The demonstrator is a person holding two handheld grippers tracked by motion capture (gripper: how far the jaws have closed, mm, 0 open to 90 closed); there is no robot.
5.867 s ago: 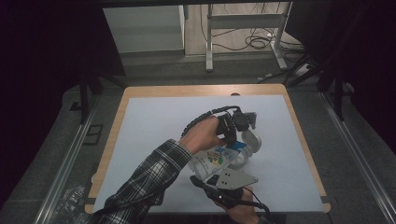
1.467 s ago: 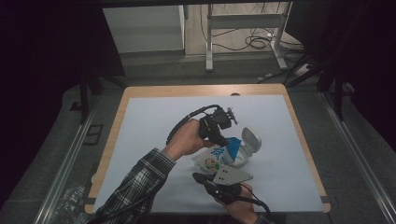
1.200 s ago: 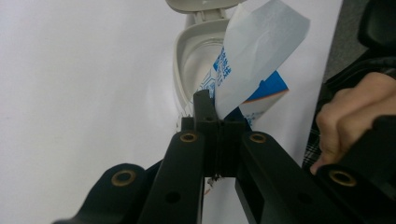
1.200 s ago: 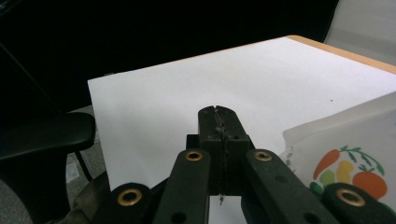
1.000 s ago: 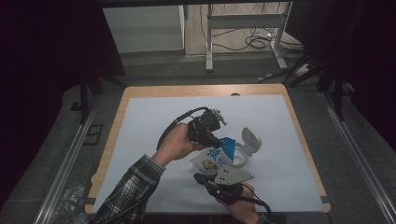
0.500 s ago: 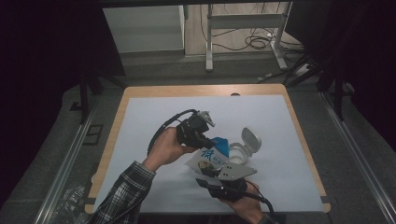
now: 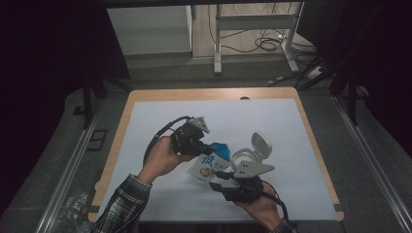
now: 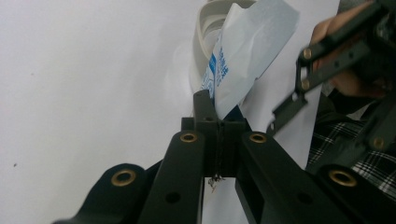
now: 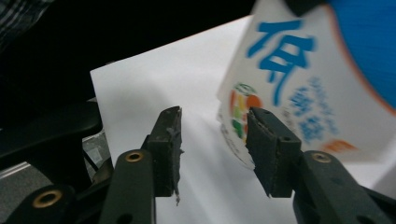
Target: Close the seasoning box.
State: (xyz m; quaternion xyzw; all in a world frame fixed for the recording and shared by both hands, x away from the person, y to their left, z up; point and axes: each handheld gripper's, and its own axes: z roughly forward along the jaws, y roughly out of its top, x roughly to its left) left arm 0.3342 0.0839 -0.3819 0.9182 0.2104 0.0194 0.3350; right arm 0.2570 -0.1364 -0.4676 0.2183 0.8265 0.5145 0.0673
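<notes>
Our left gripper point(image 8: 215, 119) pinches the pouch point(image 7: 210, 164) by its edge — our right gripper point(image 9: 212, 140), jaws just opening, stands empty beside it.

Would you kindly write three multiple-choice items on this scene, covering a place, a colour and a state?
1. Where does the grey container with the open flip lid stand?
A. on the white sheet
B. on the floor
C. on a shelf

2. What colour is the large character printed on the packet?
A. red
B. blue
C. green

3. How do the right tongs stand?
A. clamped on the packet
B. open, nothing between the jaws
C. shut, empty

Answers: 1 A, it rests on the sheet; 2 B, the print is blue; 3 B, a clear gap shows.
</notes>
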